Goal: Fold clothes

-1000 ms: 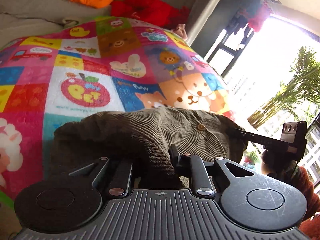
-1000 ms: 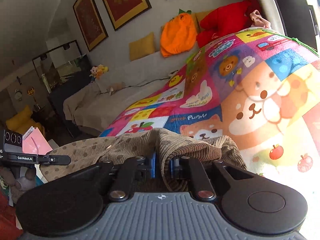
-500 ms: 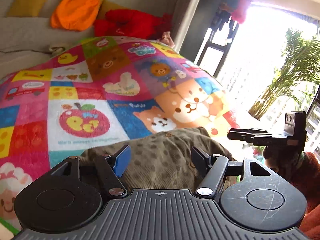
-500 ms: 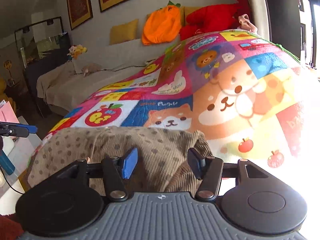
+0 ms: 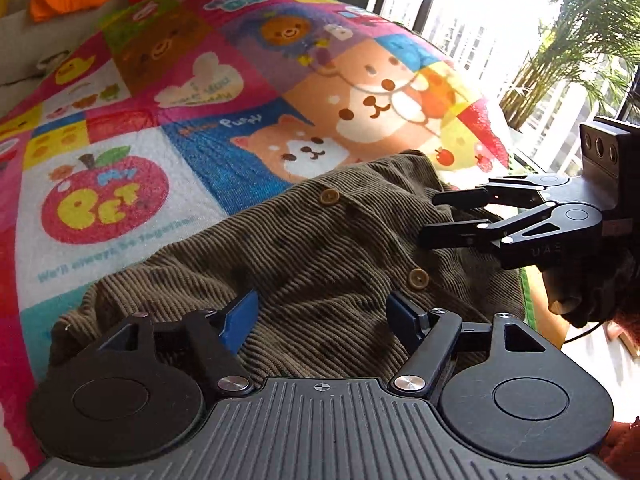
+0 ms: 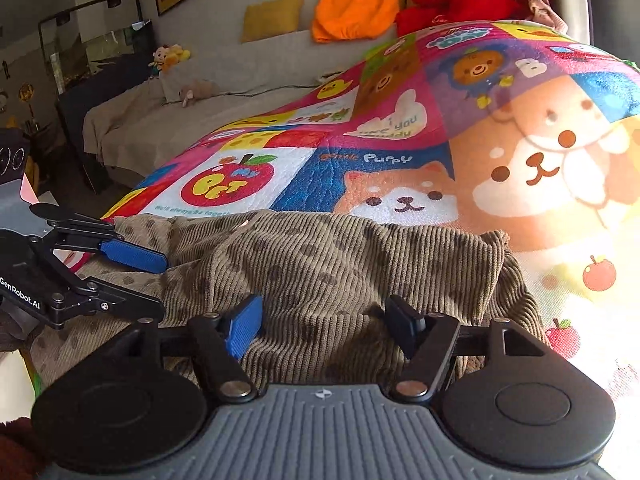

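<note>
Olive corduroy shirt [image 5: 320, 240], probably soft, limp and light, lies bunched on the patchwork blanket [image 5: 160, 120], best pinched at a hem edge; left gripper [image 5: 320, 316] and right gripper [image 6: 324, 324] fingers are opening, clear of it.

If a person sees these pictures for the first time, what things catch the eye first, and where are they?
First comes the bright patchwork blanket with its cartoon animals and red apple, which covers the bed. On its near edge lies an olive corduroy garment with round buttons, rumpled. Over it are the left hand-held gripper and the right hand-held gripper, jaws opening and not pressing the cloth; behind, an orange cushion rests by the wall.
</note>
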